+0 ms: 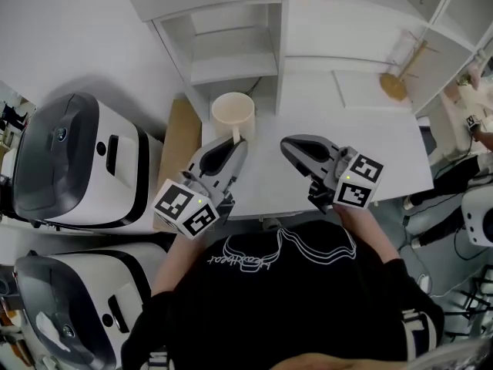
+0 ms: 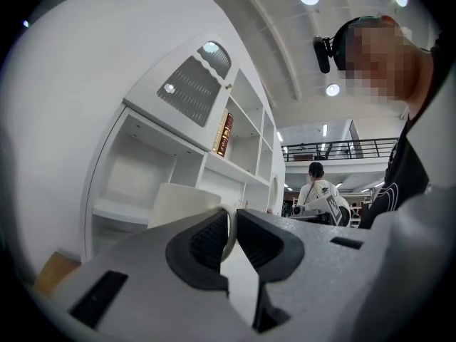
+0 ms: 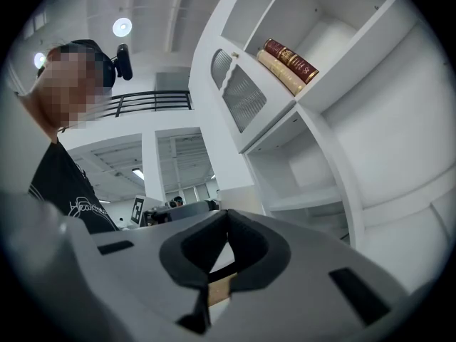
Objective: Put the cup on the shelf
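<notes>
A cream cup (image 1: 233, 114) stands on the white table (image 1: 385, 156), right in front of the white shelf unit (image 1: 231, 66). My left gripper (image 1: 233, 142) is shut on the cup's handle (image 2: 229, 235); in the left gripper view the cup's body (image 2: 179, 204) rises just beyond the left gripper (image 2: 230, 223), with the shelf unit's open compartments (image 2: 142, 173) behind it. My right gripper (image 1: 288, 145) hovers over the table to the right of the cup. In the right gripper view the right gripper (image 3: 226, 221) is shut, its jaws meeting at the tips with nothing between them.
Two white and grey appliances (image 1: 77, 160) (image 1: 62, 314) stand at the left, with a brown board (image 1: 179, 141) beside the table. Books (image 3: 288, 64) lie on an upper shelf. A wooden brush (image 1: 394, 83) rests at the back right. Another person (image 1: 470, 122) is at the right edge.
</notes>
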`<act>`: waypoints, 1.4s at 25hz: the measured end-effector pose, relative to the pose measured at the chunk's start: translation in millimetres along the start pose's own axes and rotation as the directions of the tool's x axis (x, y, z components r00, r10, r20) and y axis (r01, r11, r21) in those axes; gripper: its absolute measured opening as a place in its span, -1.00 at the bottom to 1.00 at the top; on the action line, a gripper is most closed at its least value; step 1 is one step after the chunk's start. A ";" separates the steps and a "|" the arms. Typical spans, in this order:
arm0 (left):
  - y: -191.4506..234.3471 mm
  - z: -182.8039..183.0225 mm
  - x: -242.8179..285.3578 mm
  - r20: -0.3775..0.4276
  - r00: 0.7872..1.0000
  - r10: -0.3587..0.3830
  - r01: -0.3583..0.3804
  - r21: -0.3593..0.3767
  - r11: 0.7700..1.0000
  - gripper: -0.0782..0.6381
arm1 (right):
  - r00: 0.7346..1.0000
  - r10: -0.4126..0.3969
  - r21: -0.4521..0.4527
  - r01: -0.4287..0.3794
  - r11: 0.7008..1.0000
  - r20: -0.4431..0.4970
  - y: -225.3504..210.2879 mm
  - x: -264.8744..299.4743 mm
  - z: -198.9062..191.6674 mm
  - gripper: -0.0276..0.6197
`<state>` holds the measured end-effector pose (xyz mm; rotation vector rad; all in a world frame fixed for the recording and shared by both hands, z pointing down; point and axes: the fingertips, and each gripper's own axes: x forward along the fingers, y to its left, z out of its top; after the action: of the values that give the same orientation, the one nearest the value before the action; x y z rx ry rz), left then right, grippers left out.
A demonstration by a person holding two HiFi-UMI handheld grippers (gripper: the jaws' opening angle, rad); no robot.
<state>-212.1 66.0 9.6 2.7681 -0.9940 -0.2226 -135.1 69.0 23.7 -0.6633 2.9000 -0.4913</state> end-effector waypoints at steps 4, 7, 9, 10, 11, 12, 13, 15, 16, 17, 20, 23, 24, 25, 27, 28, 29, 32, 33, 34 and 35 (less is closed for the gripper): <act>18.9 0.7 17.7 0.001 1.000 0.015 -0.015 0.003 1.000 -0.67 | 1.000 0.002 0.015 -0.002 1.000 -0.008 -23.9 7.6 2.7 -0.90; 34.6 2.3 30.0 0.008 0.999 0.037 -0.037 0.003 0.999 -0.67 | 1.000 0.007 0.025 -0.006 1.000 -0.017 -38.8 13.7 3.1 -0.90; 44.8 4.0 37.8 0.011 0.998 0.054 -0.054 0.003 0.999 -0.67 | 1.000 0.010 0.030 -0.010 1.000 -0.023 -47.4 17.0 2.8 -0.90; 49.5 5.0 41.7 0.014 0.998 0.060 -0.060 0.004 0.998 -0.67 | 1.000 0.011 0.033 -0.011 0.999 -0.025 -51.7 18.3 2.5 -0.90; 53.9 5.9 45.3 0.017 0.998 0.063 -0.063 0.007 0.998 -0.67 | 1.000 0.012 0.035 -0.011 0.999 -0.028 -56.0 19.4 2.1 -0.90; 58.4 6.7 48.8 0.020 0.998 0.065 -0.065 0.012 0.998 -0.67 | 0.999 0.013 0.037 -0.012 0.999 -0.030 -60.1 20.5 1.8 -0.90; 63.0 7.3 52.3 0.023 0.998 0.067 -0.067 0.017 0.998 -0.67 | 0.999 0.014 0.039 -0.013 0.999 -0.032 -64.1 21.5 1.6 -0.90; 73.4 8.6 59.4 0.027 0.997 0.073 -0.073 0.019 0.997 -0.66 | 0.999 0.018 0.044 -0.017 0.999 -0.036 -71.8 24.4 1.8 -0.90; 78.8 9.2 62.9 0.029 0.997 0.077 -0.077 0.018 0.997 -0.67 | 0.999 0.021 0.046 -0.019 0.999 -0.038 -75.3 26.1 2.2 -0.90; 84.1 9.7 66.4 0.031 0.996 0.082 -0.082 0.016 0.996 -0.66 | 0.999 0.024 0.047 -0.022 0.999 -0.041 -78.6 27.7 2.5 -0.90; 98.9 9.2 77.1 0.032 0.995 0.099 -0.099 0.016 0.995 -0.67 | 0.998 0.030 0.051 -0.028 0.998 -0.050 -88.8 30.9 3.1 -0.90; 113.8 7.2 88.8 0.028 0.994 0.110 -0.111 0.022 0.994 -0.67 | 0.998 0.034 0.055 -0.031 0.998 -0.056 -99.0 33.6 3.0 -0.90; 118.1 6.9 92.5 0.028 0.993 0.113 -0.113 0.024 0.993 -0.66 | 0.998 0.035 0.056 -0.032 0.998 -0.057 -102.1 34.3 2.7 -0.90; 121.9 6.9 95.8 0.031 0.993 0.114 -0.115 0.027 0.993 -0.67 | 0.998 0.037 0.057 -0.033 0.998 -0.059 -104.9 35.0 2.4 -0.90; 128.1 7.3 101.8 0.037 0.993 0.114 -0.115 0.036 0.993 -0.66 | 0.997 0.038 0.059 -0.035 0.998 -0.064 -110.1 36.4 1.7 -0.90; 131.0 7.3 104.5 0.039 0.993 0.115 -0.116 0.040 0.992 -0.67 | 0.997 0.039 0.060 -0.035 0.998 -0.065 -112.5 36.9 1.6 -0.90; 133.9 7.4 106.8 0.040 0.992 0.117 -0.118 0.043 0.992 -0.67 | 0.997 0.039 0.061 -0.035 0.998 -0.067 -114.8 37.3 1.7 -0.90; 142.1 8.8 112.5 0.048 0.991 0.121 -0.123 0.038 0.992 -0.66 | 0.997 0.037 0.062 -0.032 0.998 -0.071 -122.0 37.7 1.5 -0.90; 144.2 9.0 114.3 0.051 0.991 0.121 -0.123 0.037 0.992 -0.67 | 0.997 0.035 0.063 -0.031 0.998 -0.073 -124.3 37.8 0.9 -0.90; 146.2 8.7 115.9 0.052 0.991 0.121 -0.123 0.040 0.992 -0.67 | 0.997 0.034 0.065 -0.029 0.997 -0.076 -126.5 37.9 0.0 -0.90; 148.1 8.1 117.5 0.053 0.991 0.121 -0.123 0.043 0.991 -0.67 | 0.996 0.033 0.067 -0.028 0.997 -0.078 -128.4 38.0 -1.1 -0.90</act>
<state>-214.7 -122.4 26.8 2.7422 -1.1910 -0.2551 -117.9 -56.6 66.5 -0.6030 2.9474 -0.6206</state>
